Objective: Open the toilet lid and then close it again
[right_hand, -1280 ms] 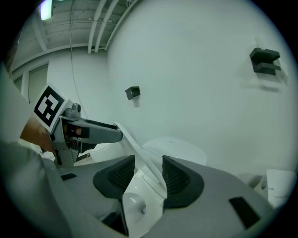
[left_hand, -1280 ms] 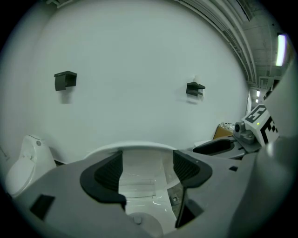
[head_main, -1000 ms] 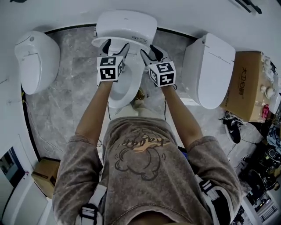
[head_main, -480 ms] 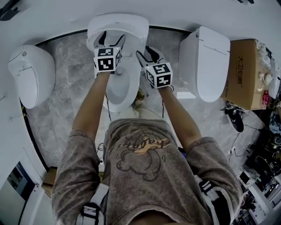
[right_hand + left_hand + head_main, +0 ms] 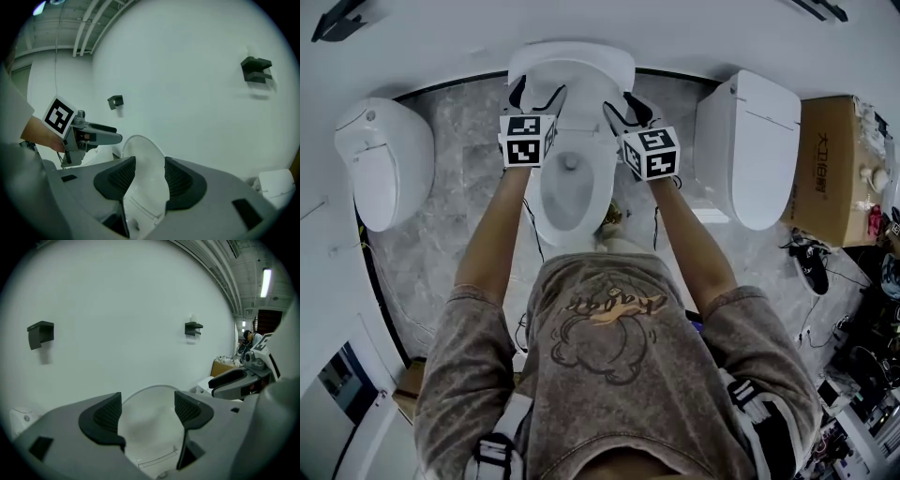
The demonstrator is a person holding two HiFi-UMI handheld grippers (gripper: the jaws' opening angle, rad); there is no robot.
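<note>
The white oval plastic toilet lid [image 5: 572,66] stands raised, just ahead of both claws. Our left claw [image 5: 147,405] gapes wide and empty. Our right claw [image 5: 150,169] is half-wide, with the lid's edge lined up in its gap, seemingly unpinched. We judge the danger to be slamming: tipped forward unheld, the smooth lid could drop onto the white ceramic bowl [image 5: 567,202] below our claws.

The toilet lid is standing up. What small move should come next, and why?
Probably tip the lid forward off upright with the right gripper. The lid stands raised and the bowl is exposed. That gripper's fingers are open at the lid's edge, so only closing is left.
</note>
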